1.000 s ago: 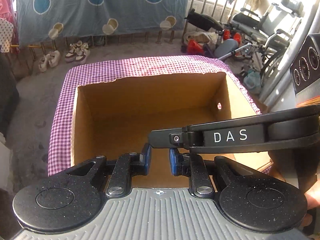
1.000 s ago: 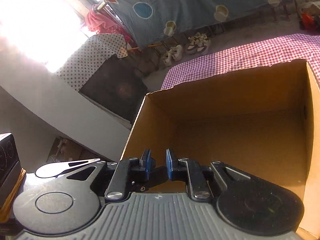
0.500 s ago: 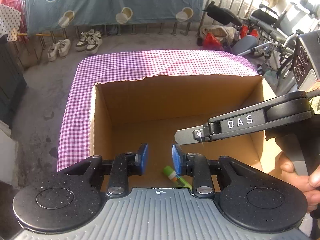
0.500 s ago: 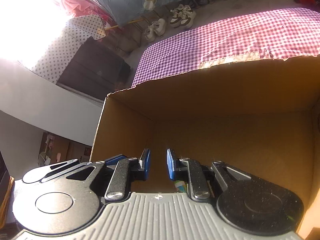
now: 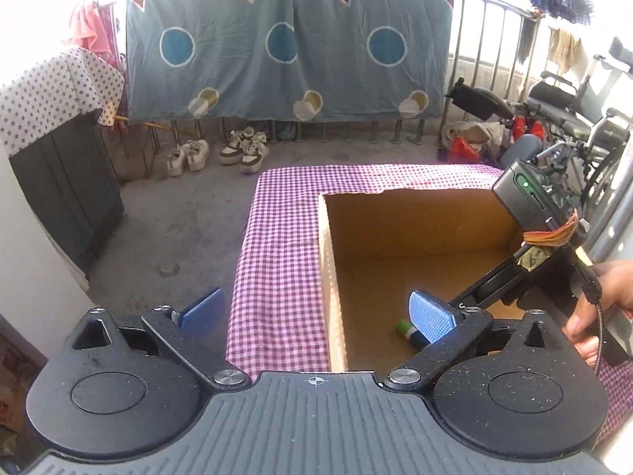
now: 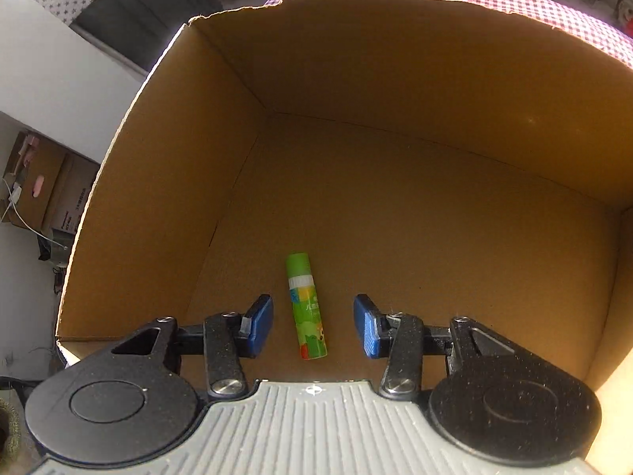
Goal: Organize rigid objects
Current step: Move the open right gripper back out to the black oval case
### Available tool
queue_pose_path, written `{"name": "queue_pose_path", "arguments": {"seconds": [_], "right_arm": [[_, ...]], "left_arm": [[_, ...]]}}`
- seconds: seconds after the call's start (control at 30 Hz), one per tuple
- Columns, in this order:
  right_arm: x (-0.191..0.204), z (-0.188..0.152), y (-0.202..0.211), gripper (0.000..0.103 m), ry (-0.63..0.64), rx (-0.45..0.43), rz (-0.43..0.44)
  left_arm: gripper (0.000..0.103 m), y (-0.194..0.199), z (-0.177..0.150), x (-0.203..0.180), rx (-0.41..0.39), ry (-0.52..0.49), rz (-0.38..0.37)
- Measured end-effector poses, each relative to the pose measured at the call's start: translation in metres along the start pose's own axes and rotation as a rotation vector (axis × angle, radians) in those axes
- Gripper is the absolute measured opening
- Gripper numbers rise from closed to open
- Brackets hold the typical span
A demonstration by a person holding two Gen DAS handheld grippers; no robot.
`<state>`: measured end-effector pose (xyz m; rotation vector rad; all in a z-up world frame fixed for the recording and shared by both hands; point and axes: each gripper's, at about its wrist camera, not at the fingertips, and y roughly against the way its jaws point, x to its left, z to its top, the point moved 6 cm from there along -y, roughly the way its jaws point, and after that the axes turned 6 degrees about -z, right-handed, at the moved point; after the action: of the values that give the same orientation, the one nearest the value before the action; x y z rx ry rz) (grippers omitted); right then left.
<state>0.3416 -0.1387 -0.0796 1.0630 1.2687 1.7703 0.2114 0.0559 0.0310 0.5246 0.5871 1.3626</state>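
On the floor of the cardboard box [image 6: 395, 91]: green glue stick [image 6: 306, 304] lies flat, near corner | right gripper [image 6: 312, 324] fingers released, straddling it, not touching | left gripper [image 5: 316, 312] spread wide, empty | progress: one item boxed; remaining items unseen.

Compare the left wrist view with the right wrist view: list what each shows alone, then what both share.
Left wrist only: the hanging blue sheet, sneakers, wheelchair, and the right claw's body reaching over the box. Right wrist only: the whole glue stick lying flat between the open right claw. Both: the cardboard box on the checked cloth.
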Motion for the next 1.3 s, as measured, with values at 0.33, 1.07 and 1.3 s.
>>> {"name": "queue_pose_path", "arguments": {"seconds": [0.33,1.07,1.3], "right_arm": [[0.026,0.006,-0.007,0.016,0.120,0.089,-0.082],[-0.019,0.014,0.113,0.020,-0.195,-0.342,0.133],[-0.054,-0.104,0.190,0.020,-0.238,-0.540,0.269]], "left_arm": [[0.101,0.015,-0.027,0.025,-0.054,0.099,0.027],[0.101,0.049,-0.061,0.019,-0.098,0.142,-0.019],[0.101,0.059,-0.077,-0.014,-0.098,0.074,-0.087]]}}
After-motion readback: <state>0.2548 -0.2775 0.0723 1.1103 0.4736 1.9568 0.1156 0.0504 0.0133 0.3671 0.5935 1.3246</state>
